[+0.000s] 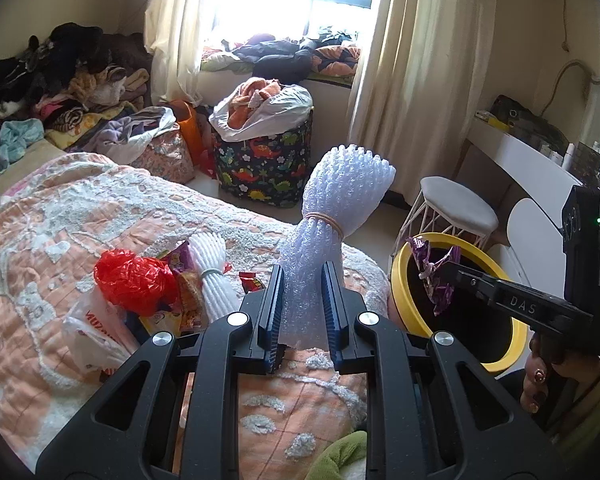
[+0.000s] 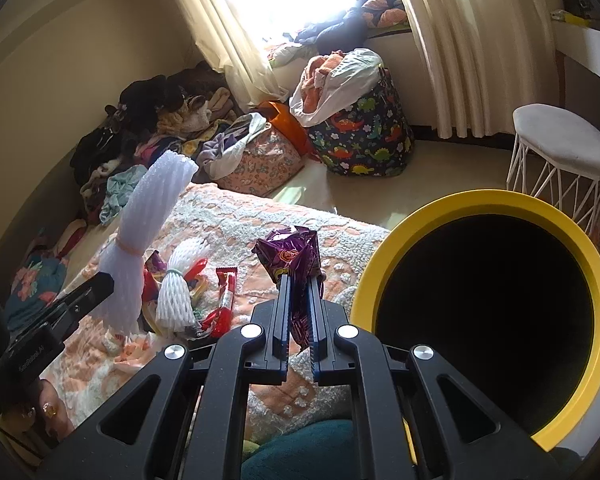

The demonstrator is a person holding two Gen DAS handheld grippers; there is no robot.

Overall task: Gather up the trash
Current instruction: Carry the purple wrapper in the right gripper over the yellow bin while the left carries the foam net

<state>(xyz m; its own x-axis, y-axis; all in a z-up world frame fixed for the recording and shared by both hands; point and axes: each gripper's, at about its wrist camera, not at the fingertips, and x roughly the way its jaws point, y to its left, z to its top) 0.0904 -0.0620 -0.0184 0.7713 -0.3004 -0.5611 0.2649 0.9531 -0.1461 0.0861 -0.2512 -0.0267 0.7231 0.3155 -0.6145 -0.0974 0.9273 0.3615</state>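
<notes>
My left gripper (image 1: 303,276) is shut on a white foam net bundle (image 1: 332,208) tied with a rubber band, held upright above the bed; it also shows in the right wrist view (image 2: 148,224). My right gripper (image 2: 300,280) is shut on a crumpled purple snack wrapper (image 2: 290,256), held just left of the yellow-rimmed black trash bin (image 2: 596,264). In the left wrist view the wrapper (image 1: 436,276) hangs over the bin's rim (image 1: 400,280). More trash lies on the bed: a red plastic bag (image 1: 132,280), a second foam net bundle (image 1: 214,276), wrappers and a white bag (image 1: 92,336).
The bed has a peach and white quilt (image 1: 60,216). Clothes are piled at the far left (image 1: 60,80). A dinosaur-print hamper (image 1: 264,160) stands by the window. A white stool (image 1: 456,208) and a white desk (image 1: 532,164) stand right of the bin.
</notes>
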